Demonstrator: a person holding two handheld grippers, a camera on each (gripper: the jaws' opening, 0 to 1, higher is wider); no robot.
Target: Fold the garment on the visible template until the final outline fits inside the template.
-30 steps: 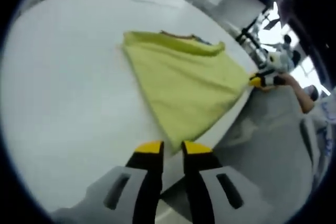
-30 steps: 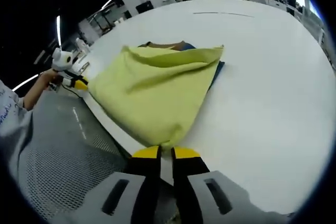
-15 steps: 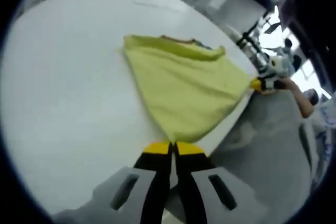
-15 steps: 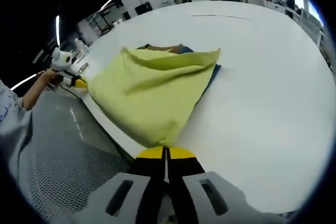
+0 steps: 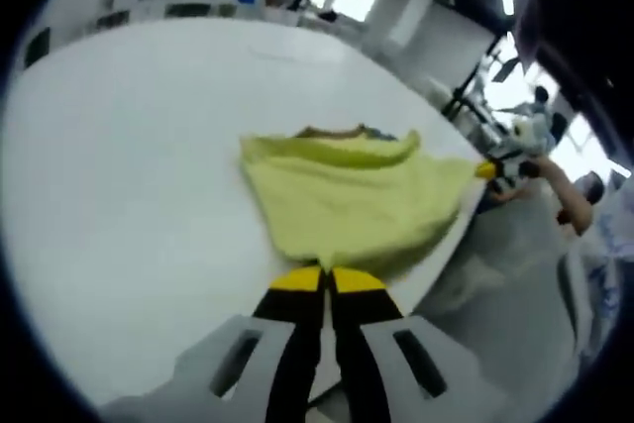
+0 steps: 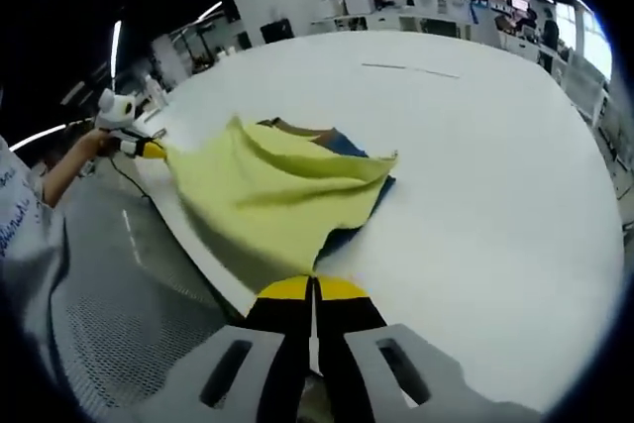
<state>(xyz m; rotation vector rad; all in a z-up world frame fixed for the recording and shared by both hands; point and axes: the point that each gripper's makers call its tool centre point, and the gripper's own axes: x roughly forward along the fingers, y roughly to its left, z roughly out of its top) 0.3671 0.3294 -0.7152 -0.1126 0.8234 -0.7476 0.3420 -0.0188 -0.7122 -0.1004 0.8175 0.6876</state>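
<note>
The garment [image 5: 349, 203] is lifted by its near hem at 6 o'clock, both the left claw [image 5: 327, 279] and the right claw [image 6: 312, 289] closed tight on it, so the fold seems in progress and next the hem should be carried toward 12 o'clock across the bench [image 5: 119, 165].

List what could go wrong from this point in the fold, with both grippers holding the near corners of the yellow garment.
1. The left gripper and right gripper each pinch only a small corner of the yellow garment; a corner could slip out mid-lift.
2. The garment sits at the table edge, so slack cloth could slide off.
3. The far part is bunched over a blue layer, so the fold may land uneven.
</note>
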